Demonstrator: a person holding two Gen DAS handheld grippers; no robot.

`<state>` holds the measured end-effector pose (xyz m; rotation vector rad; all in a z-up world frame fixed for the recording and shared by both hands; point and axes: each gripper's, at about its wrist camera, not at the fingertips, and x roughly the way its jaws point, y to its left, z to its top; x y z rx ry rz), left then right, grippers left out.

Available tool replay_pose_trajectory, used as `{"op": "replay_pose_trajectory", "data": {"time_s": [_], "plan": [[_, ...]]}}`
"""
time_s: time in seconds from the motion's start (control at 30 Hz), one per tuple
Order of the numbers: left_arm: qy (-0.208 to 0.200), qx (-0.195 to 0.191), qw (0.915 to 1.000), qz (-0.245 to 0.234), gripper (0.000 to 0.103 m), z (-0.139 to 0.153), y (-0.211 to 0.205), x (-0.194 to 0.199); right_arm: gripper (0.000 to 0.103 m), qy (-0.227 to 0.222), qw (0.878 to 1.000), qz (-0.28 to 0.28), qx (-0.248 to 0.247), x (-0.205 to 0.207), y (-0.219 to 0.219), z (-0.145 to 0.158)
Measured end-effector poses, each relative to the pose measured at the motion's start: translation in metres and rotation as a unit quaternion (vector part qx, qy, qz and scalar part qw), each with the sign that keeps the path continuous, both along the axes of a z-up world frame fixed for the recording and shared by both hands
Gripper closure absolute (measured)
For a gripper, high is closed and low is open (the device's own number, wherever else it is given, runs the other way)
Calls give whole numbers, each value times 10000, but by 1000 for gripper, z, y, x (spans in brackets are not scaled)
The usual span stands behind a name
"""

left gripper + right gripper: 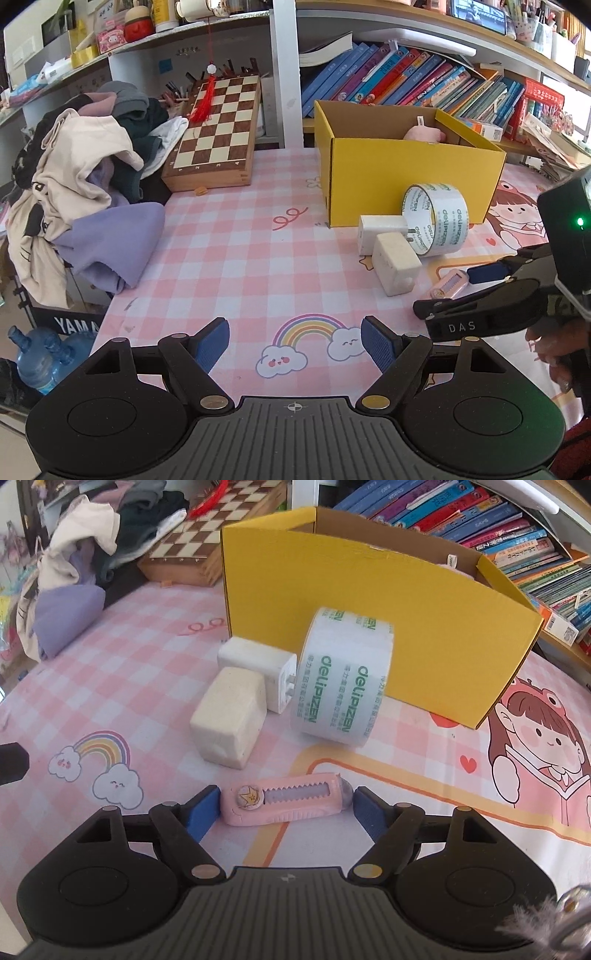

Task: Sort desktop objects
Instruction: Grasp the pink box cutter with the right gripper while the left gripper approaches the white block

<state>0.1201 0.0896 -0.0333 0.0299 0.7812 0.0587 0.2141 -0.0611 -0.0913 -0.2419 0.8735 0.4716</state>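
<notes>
A pink utility knife (286,799) lies on the pink checked tablecloth between the fingers of my right gripper (284,808), which is open around it; whether the pads touch it I cannot tell. It also shows in the left wrist view (448,282). Beyond it stand two white chargers (231,720) (258,668) and a roll of white tape (345,675) on its edge, against the yellow cardboard box (369,602). The box (406,177) holds something pink (424,133). My left gripper (295,345) is open and empty above the rainbow print.
A pile of clothes (85,177) lies at the table's left edge. A folded chessboard (218,129) leans at the back left. Shelves of books (424,81) stand behind the box. Water bottles (40,354) stand on the floor at the left.
</notes>
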Motion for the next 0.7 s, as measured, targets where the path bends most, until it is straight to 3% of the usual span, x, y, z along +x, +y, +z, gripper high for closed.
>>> {"op": "replay_pose_trajectory", "data": {"time_s": [0.7], "plan": [[22, -168, 9989, -432, 23, -9, -25, 20, 27, -87, 9999, -117, 3, -12, -31, 13]]}}
